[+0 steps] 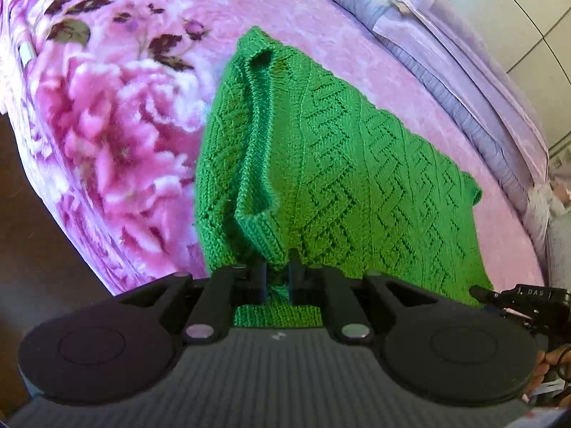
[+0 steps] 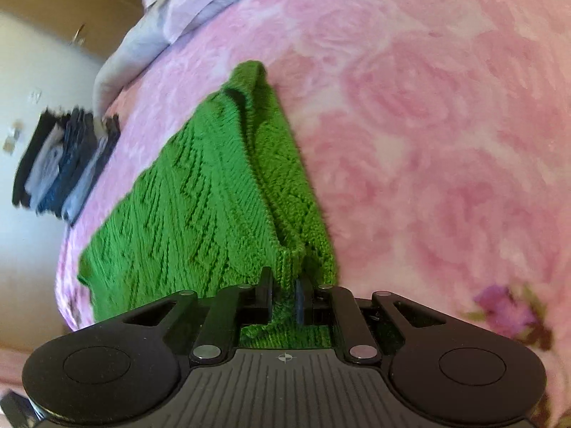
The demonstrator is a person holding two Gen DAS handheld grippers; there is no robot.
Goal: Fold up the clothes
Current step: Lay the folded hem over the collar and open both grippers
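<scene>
Leftmost in the left wrist view, dark floor [image 1: 35,235] below the bed's edge, then the pink floral blanket [image 1: 107,135] covering the bed, big rose print, blurred. Green knitted garment [image 1: 339,178], zigzag openwork pattern, lies mid-blanket, spread toward the pillow side; its near edge is raised off the blanket in a ridge running away from the camera. Left gripper [image 1: 277,278]: jaws nearly closed, a narrow slit between them, pinching a ribbed hem of the green knit; more knit shows below the fingers. Right of the garment, bare pink blanket, then lilac pillows [image 1: 464,82] along the bed's far edge. At the lower right corner of that view, part of the other gripper's black body and a bit of a hand [image 1: 546,363]. Right wrist view, left to right: pale wall, a stack of folded dark and grey clothes [image 2: 67,164] at the blanket's edge, the same green knit running from the claw out to a raised point. Right gripper [image 2: 283,296]: jaws close together, clamped on a ribbed edge of the garment, fabric bunched between the pads. Right of it, open pink blanket with faint rose pattern, a purple flower print at the lower right.
</scene>
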